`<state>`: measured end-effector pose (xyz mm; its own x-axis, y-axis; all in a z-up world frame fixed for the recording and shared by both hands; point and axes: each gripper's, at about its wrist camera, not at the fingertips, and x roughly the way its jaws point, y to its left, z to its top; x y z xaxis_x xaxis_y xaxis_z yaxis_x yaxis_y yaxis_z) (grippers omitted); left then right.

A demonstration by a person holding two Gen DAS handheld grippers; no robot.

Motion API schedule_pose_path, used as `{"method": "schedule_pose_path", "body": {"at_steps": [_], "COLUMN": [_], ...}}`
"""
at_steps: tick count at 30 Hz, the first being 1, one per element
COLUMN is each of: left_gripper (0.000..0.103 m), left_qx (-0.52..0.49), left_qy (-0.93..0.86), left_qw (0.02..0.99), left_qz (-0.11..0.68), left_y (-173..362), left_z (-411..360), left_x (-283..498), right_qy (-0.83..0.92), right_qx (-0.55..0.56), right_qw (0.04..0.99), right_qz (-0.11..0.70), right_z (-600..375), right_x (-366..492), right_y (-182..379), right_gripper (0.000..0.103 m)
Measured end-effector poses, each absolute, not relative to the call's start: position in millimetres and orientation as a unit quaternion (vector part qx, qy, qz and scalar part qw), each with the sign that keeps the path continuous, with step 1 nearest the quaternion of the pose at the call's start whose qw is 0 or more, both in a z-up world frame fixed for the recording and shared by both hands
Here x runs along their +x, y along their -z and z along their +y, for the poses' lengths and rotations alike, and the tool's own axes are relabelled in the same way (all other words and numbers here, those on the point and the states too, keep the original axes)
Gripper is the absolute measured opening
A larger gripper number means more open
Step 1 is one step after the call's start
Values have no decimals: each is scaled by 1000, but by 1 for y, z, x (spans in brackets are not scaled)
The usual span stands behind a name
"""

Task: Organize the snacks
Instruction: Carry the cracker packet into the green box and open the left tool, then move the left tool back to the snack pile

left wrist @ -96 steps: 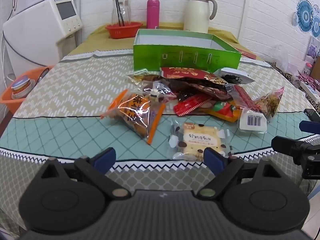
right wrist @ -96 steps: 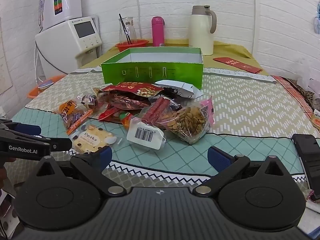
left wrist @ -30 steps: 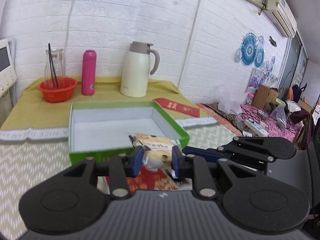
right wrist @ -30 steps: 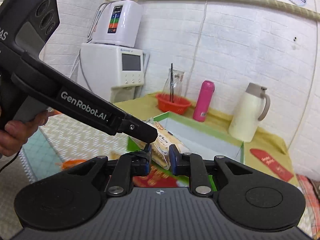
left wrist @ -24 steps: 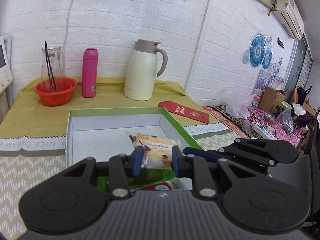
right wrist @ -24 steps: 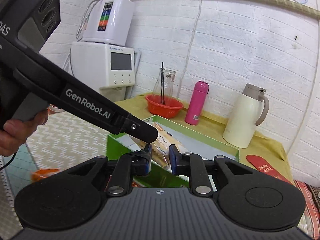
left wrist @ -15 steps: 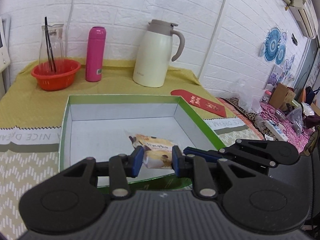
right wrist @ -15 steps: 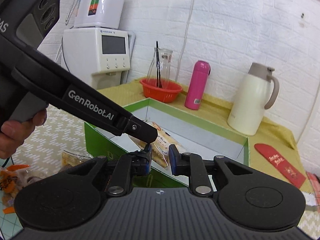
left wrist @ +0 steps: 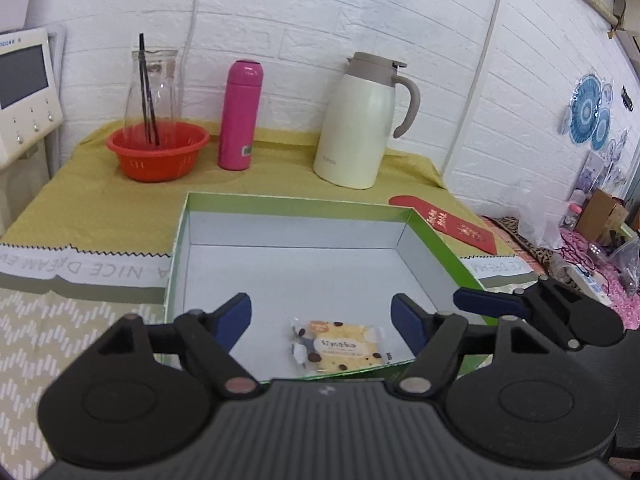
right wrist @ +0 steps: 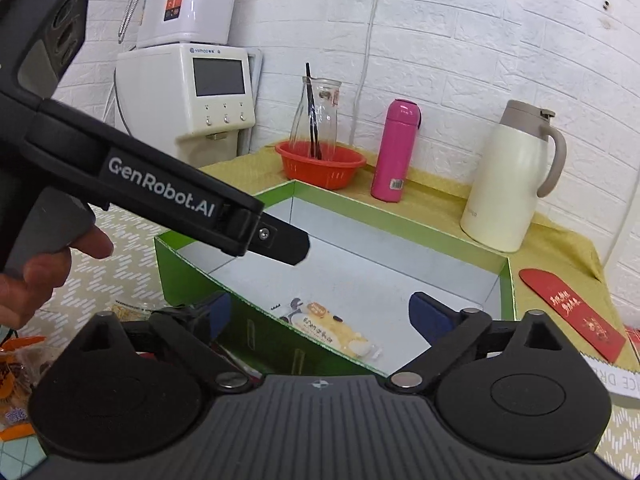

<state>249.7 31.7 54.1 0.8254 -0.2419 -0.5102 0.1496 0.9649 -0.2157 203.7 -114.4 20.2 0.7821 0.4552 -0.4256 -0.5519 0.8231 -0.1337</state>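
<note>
I have both sets of jaws spread wide over the green box (left wrist: 436, 240), and both have just been opening. Nothing is pinched in the left gripper (left wrist: 322, 322) or the right gripper (right wrist: 320, 314). The cookie packet (left wrist: 340, 348) lies flat on the white floor of the box, near its front wall, apart from all the pads.

The step in hand, as I judge it, is the release and withdrawal. To do it well I want to lift both grippers straight up and back, so no finger snags the wrapper or knocks the box wall. The two tools sit close together, so I would draw them apart as they rise. Then I go to the other snacks (right wrist: 16, 360) left on the counter (right wrist: 120, 240).
</note>
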Motion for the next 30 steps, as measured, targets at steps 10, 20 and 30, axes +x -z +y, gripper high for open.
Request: {"method": "schedule_pose_path", "body": {"at_steps": [10,20,30], "left_gripper": [88,88,88], "left_qx": [-48,-50,-54], "left_qy": [70,84,118], "left_qw": [966,968,966], "left_qz": [246,231,224], "left_y": [-68,-90,-95], "left_z": [25,14,4], "left_x": [213,156,79], "right_qy": [-239,-228,-188], "right_qx": [-53,-18,-30], "right_qw": [943,946,963], "right_qz": [224,229,191], "right_z": [-139,-166,-210], "right_x": [182,120,31], "right_y": [-41,-67,-87], "right_gripper": [103,103,103]}}
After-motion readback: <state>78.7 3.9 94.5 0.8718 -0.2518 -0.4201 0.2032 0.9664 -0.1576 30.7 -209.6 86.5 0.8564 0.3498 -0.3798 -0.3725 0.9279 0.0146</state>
